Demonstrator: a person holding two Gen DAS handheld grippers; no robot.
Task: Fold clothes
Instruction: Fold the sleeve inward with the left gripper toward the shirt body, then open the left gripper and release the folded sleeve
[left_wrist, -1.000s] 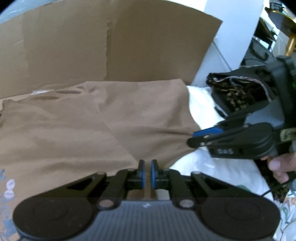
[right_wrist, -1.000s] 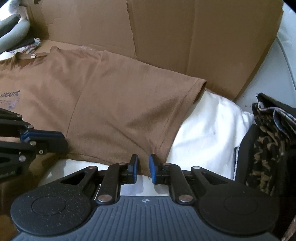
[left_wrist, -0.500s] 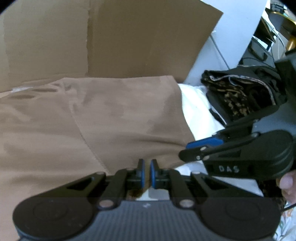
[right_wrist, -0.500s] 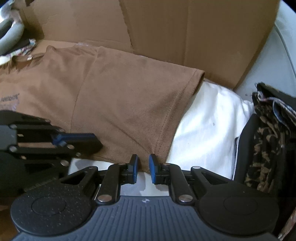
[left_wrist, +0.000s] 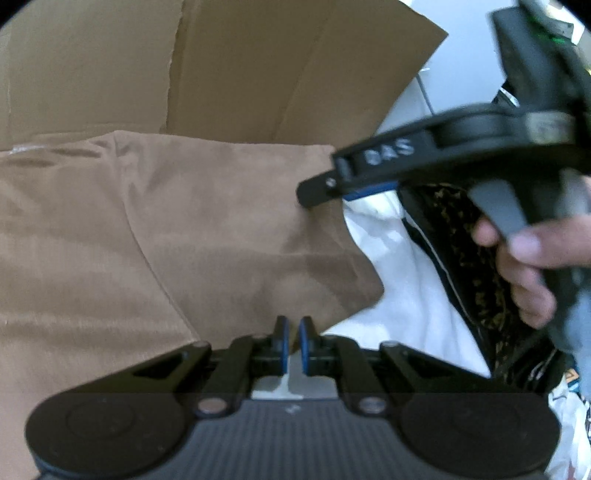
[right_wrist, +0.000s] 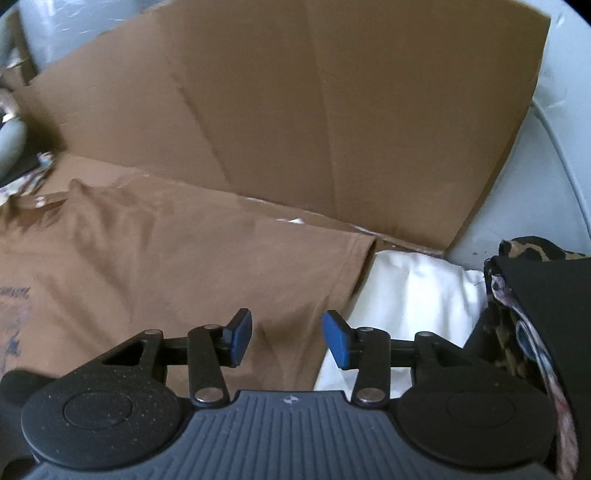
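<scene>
Brown cardboard (right_wrist: 332, 110) stands propped along the back edge of the surface, and in front of it the brown T-shirt (right_wrist: 166, 266) lies spread flat, its sleeve reaching over a white cloth (right_wrist: 413, 288) toward the right edge, where a dark patterned garment (right_wrist: 532, 295) is heaped. Down at the near edge, the left gripper (left_wrist: 290, 338) has its blue pads pinched nearly together on the shirt's hem. Beside it the right gripper (right_wrist: 287, 338), held in a hand (left_wrist: 524, 266), hangs over the sleeve with fingers spread wide and nothing between them.
</scene>
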